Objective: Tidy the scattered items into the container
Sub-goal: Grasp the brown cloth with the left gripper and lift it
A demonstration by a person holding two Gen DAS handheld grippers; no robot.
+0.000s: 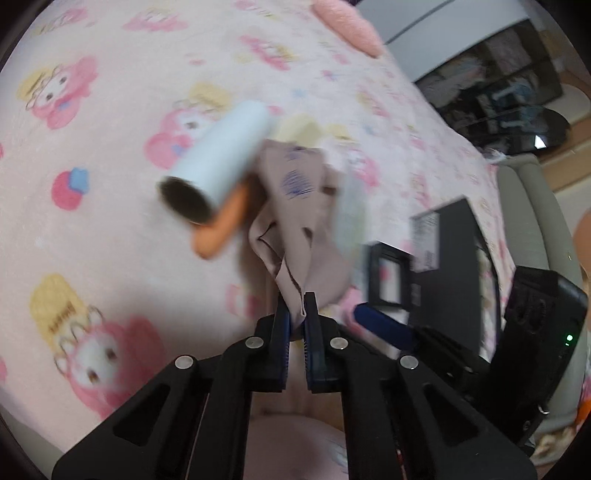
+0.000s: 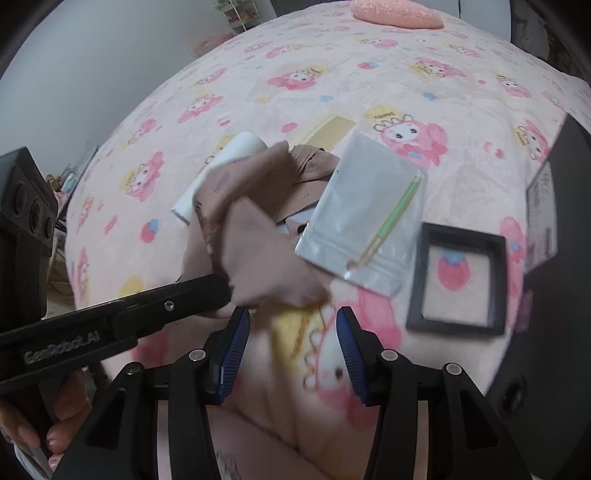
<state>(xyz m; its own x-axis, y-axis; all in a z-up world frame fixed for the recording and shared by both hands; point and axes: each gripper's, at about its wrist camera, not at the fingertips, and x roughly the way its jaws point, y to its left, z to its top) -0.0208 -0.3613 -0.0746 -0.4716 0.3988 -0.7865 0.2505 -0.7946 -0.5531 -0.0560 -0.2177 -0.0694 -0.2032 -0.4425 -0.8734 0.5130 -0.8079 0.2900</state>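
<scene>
Holding a corner of the beige cloth [image 1: 295, 206], the left gripper [image 1: 297, 306] has its jaws pinched together on the fabric, which hangs bunched above the blanket [image 1: 110, 229]. The right gripper [image 2: 291, 325] is spread apart, holding nothing, low over the blanket just beside the cloth.

Progress looks early. Nothing seems put away yet, judging by what lies about. Left on the blanket, all mid-bed near the cloth: white tube [image 1: 218, 162], orange piece [image 1: 221, 225] touching the tube's dark open end, silver pouch [image 2: 365, 214] with a green stick showing in it, yellow comb [image 2: 328, 133] partly under the cloth, small black frame [image 2: 458, 280] lying flat with blanket print visible through it.

Container: likely the black box [image 1: 454, 258] at the blanket's right edge, just beside the frame. Only an outer wall with a white label shows; the inside is hidden, so contents cannot be told. Frame could be its lid, unclear.

Pink cushion [image 2: 395, 14] sits at the far edge, apart from the clutter.
</scene>
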